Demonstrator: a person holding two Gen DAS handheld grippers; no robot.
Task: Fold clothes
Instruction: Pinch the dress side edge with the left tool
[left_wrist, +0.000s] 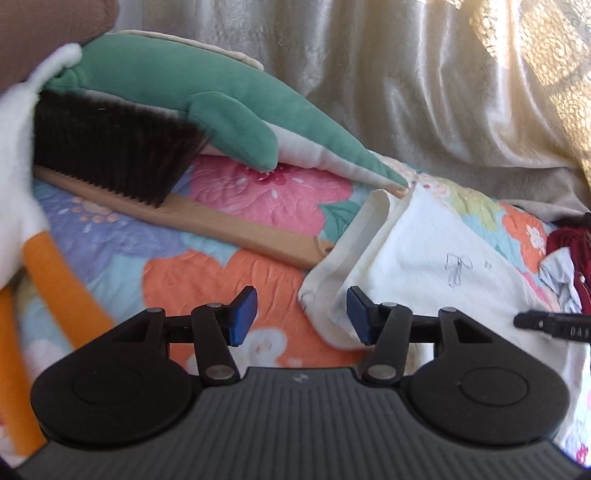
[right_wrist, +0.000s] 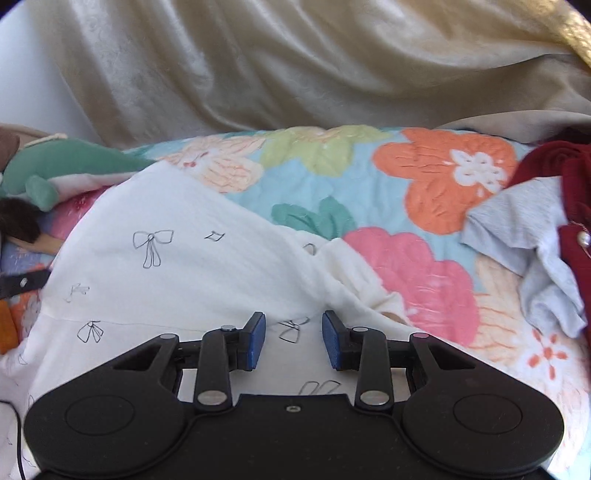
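Your white garment (right_wrist: 192, 258), printed with little bow outlines, lies spread across the flowered quilt (right_wrist: 424, 177) on the bed, and both of your tools hang over it. Your left tongs (left_wrist: 301, 314) stand apart with nothing pressed between the blue pads; the garment's folded hem edge (left_wrist: 354, 243) sits just ahead of them, and the right-hand pad overlaps the cloth in the view, though whether it touches is hard to say. That placement suits picking up the hem corner, since a fold needs a firm edge to carry.

Your right tongs (right_wrist: 293, 341) are apart too, poised over the middle of the white fabric, right where the cloth bunches into a ridge (right_wrist: 332, 280). No fabric is clamped there either. I judge both tools are lining up for a grip, so the fold itself is not yet begun.

Off to the left, a wooden brush (left_wrist: 147, 192) with dark bristles lies on the quilt close to the hem, its handle end nearly meeting the cloth, and a green plush toy (left_wrist: 184, 88) rests behind it. Mind that brush when you lift the hem across. On the right, a grey garment (right_wrist: 532, 243) and a dark red one (right_wrist: 546, 166) wait in a heap, apart from the white piece.
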